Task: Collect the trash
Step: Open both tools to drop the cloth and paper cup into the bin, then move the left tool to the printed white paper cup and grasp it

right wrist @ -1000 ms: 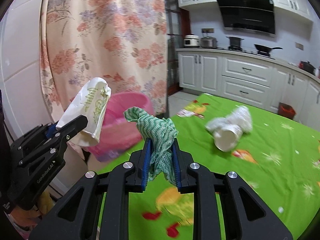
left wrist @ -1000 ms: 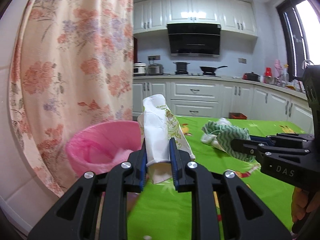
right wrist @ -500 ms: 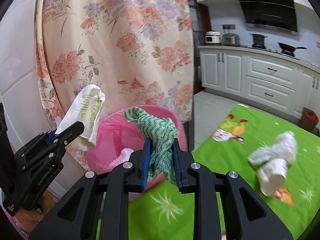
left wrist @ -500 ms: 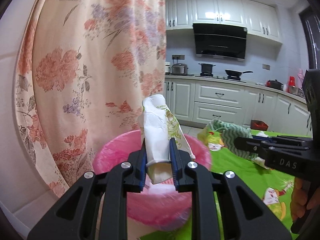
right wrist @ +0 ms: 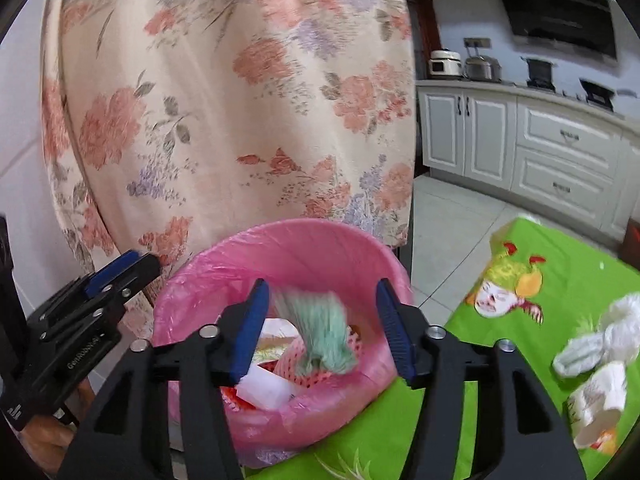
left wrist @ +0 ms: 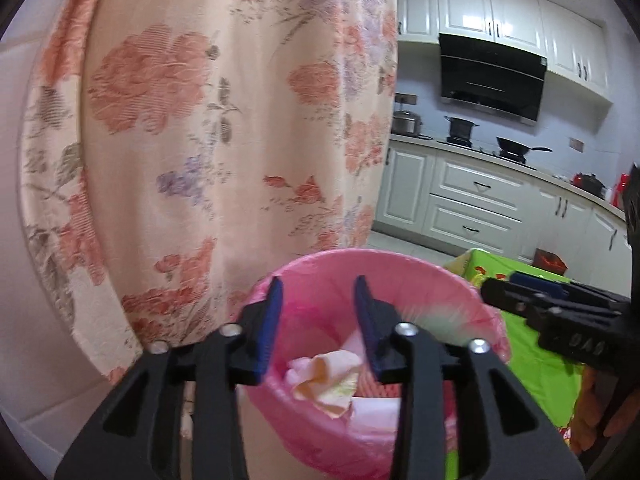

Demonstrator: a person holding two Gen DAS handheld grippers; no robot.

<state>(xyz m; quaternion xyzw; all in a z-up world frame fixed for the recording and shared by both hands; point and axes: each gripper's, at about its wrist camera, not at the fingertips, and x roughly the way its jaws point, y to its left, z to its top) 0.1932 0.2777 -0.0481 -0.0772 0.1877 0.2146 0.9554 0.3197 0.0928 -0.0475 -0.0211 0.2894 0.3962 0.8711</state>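
Both grippers hang over a pink bin [left wrist: 460, 296] [right wrist: 304, 248] lined with a pink bag. My left gripper [left wrist: 318, 304] is opening with nothing between its jaws; the white printed paper cup [left wrist: 324, 376] lies in the bin below it. My right gripper [right wrist: 322, 318] is opening too. The green-and-white cloth [right wrist: 320, 324], blurred, drops free between its spread jaws into the bin. Across the bin, each gripper shows in the other's view: the left gripper [right wrist: 120, 268] at the left rim, the right gripper [left wrist: 504, 286] at the right rim.
A floral curtain [left wrist: 200, 140] [right wrist: 240, 100] hangs right behind the bin. The green tablecloth [right wrist: 520, 360] carries a crumpled white paper cup [right wrist: 600, 400] and white wrapping [right wrist: 592, 344] at the right. Kitchen cabinets [left wrist: 472, 208] and a range hood stand far back.
Both grippers swung left from the table to above the bin. Both opened: the paper cup fell out of the left one into the bin, and the cloth is falling from the right.
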